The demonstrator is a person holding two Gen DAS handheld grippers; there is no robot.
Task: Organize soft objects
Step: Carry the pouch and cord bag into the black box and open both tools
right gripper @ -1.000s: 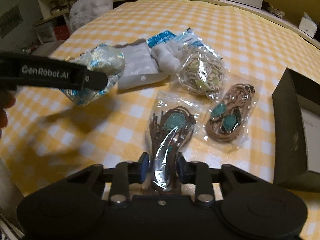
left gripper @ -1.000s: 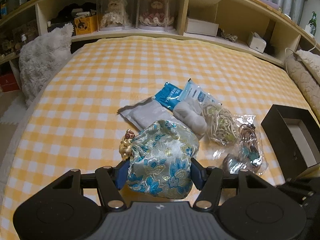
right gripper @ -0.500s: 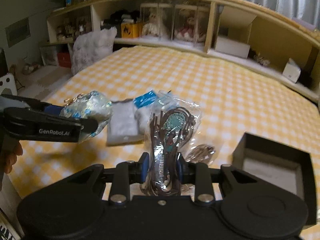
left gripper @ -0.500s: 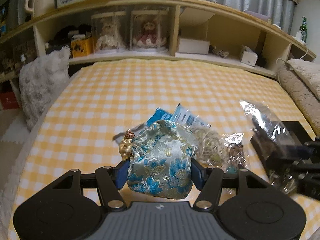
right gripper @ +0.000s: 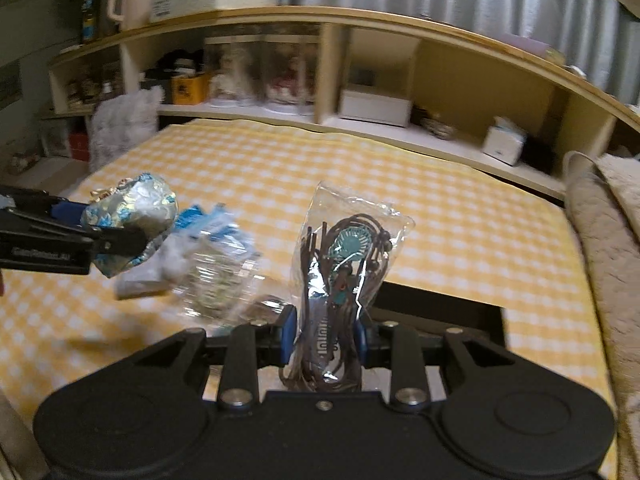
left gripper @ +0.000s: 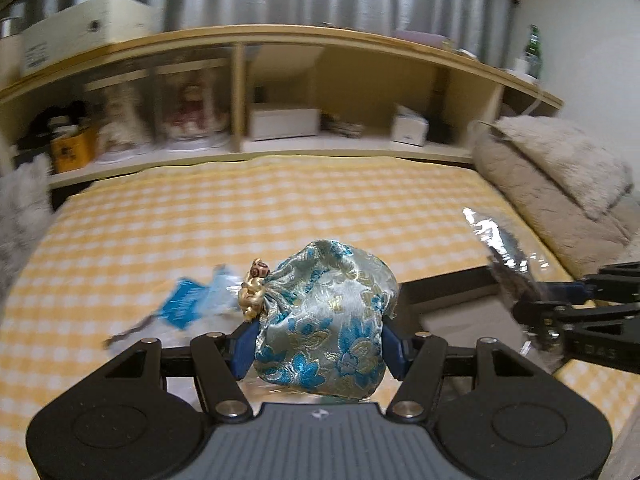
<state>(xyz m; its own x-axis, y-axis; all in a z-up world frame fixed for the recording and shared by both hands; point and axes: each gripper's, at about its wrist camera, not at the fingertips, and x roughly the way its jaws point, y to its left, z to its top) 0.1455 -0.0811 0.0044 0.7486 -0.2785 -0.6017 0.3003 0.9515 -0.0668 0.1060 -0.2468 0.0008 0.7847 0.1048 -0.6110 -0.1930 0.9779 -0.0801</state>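
Note:
My left gripper (left gripper: 320, 344) is shut on a silver-blue brocade pouch (left gripper: 324, 320) with a gold knot, held in the air above the bed; it also shows at the left of the right wrist view (right gripper: 128, 220). My right gripper (right gripper: 326, 334) is shut on a clear plastic bag of brown cords with a teal charm (right gripper: 344, 276), held upright above a black box (right gripper: 436, 308). The right gripper and its bag (left gripper: 508, 256) show at the right edge of the left wrist view. The black box (left gripper: 444, 292) lies just behind the pouch there.
Several other packets (right gripper: 208, 256) lie blurred on the yellow checked bed cover (right gripper: 460, 216). A wooden shelf (left gripper: 280, 144) with boxes and dolls runs along the far side. Beige pillows (left gripper: 560, 184) lie at the right; a white fluffy cushion (right gripper: 124, 128) is at the far left.
Both grippers have lifted their loads higher off the bed and swung right toward the black box. The views have tilted up toward the shelf.

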